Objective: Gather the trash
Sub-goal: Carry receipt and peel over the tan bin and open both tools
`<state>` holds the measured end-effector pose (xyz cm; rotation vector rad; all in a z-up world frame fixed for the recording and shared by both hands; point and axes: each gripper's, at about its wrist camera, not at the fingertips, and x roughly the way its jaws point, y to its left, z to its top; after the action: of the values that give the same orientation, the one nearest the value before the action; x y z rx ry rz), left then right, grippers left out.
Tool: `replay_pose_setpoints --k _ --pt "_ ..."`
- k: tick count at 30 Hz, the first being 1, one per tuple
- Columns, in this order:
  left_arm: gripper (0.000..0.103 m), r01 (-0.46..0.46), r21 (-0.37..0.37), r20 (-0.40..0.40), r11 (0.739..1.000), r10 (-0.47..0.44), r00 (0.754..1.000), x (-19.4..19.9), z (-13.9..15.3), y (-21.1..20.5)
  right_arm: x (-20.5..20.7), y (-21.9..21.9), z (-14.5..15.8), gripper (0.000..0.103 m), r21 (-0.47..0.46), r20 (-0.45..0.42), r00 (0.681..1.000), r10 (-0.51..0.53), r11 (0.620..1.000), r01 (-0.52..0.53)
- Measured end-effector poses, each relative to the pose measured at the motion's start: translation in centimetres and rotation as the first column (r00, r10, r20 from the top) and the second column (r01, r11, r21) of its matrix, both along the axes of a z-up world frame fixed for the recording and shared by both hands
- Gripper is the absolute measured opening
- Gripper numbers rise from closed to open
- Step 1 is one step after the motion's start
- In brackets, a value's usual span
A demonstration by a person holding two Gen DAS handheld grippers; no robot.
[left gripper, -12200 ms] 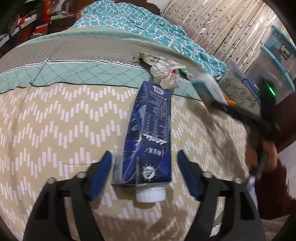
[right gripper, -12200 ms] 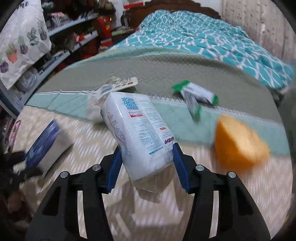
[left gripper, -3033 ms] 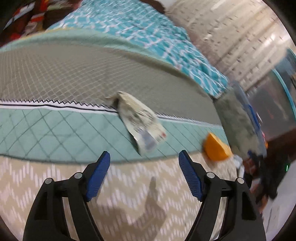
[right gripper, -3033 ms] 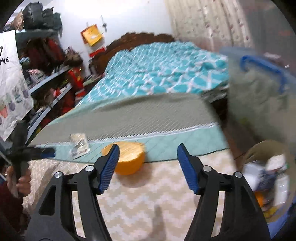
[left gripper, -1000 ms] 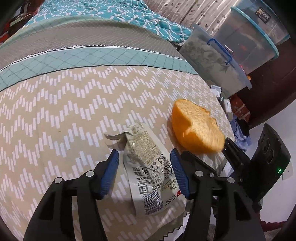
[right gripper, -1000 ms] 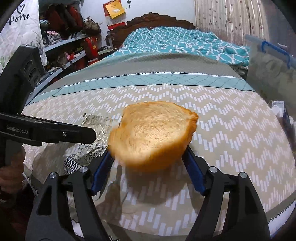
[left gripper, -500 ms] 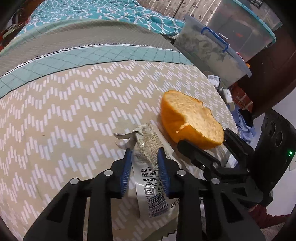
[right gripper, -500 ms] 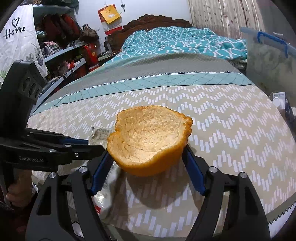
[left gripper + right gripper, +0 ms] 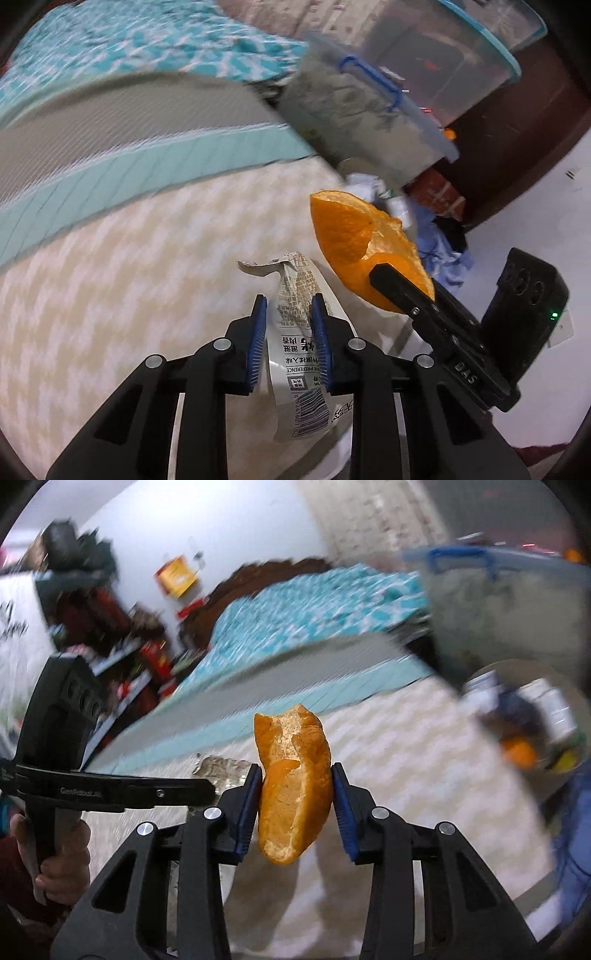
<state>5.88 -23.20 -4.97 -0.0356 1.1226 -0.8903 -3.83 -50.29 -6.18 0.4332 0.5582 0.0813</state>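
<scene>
Crinkled glossy foil wrapper [image 9: 299, 332], dimpled orange peel [image 9: 354, 236] with pithy inside, matt woven bedcover [image 9: 110, 258]

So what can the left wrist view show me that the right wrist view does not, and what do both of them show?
Only the left wrist view shows the printed face and barcode of the wrapper, pinched in the left gripper.

Only the right wrist view shows the pale inner side of the orange peel, the hand holding the left gripper, the shelves and the bowl of collected trash.

Both show the right gripper with its jaws closed on the peel, the wrapper, the zigzag blanket, the teal bed cover and the storage box.
</scene>
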Motion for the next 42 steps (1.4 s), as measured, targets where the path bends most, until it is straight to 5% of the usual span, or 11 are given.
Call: replay_pose_setpoints --k 9,17,18,20,24,32,42 --pt "0.023 0.16 -0.012 0.046 0.987 -0.159 0.986 3.2 2.2 -18.1 1.8 -17.1 1.2 0.04 0.018 -0.046 0.971 -0.235 0.972 0.236" --pt "0.026 0.175 0.015 0.022 0.984 -0.176 0.984 5.8 -0.7 -28.9 5.1 -24.9 -1.8 0.042 0.031 -0.153 0.948 -0.279 0.958 0.286" --pt "0.031 0.173 0.031 0.019 0.984 -0.173 0.985 6.1 -1.3 -29.7 5.6 -25.2 -2.7 0.044 0.046 -0.17 0.948 -0.268 0.959 0.279" --pt "0.066 0.15 0.099 0.005 0.984 -0.151 0.989 6.7 -2.8 -30.9 5.3 -25.7 -4.3 0.053 0.055 -0.204 0.943 -0.261 0.959 0.278" --pt "0.066 0.142 0.064 -0.023 0.988 -0.14 0.99 7.4 -2.8 -29.4 6.4 -25.4 -6.8 0.06 0.068 -0.245 0.94 -0.238 0.963 0.261" --pt "0.071 0.113 -0.01 -0.005 0.994 -0.113 0.994 6.8 -0.4 -22.5 3.2 -23.6 -5.1 0.073 0.005 -0.166 0.933 -0.32 0.946 0.325" --pt "0.073 0.092 0.156 0.154 0.983 -0.116 0.981 0.3 -2.5 -13.0 -5.2 -15.6 -3.8 0.077 0.173 -0.079 0.9 -0.429 0.883 0.436"
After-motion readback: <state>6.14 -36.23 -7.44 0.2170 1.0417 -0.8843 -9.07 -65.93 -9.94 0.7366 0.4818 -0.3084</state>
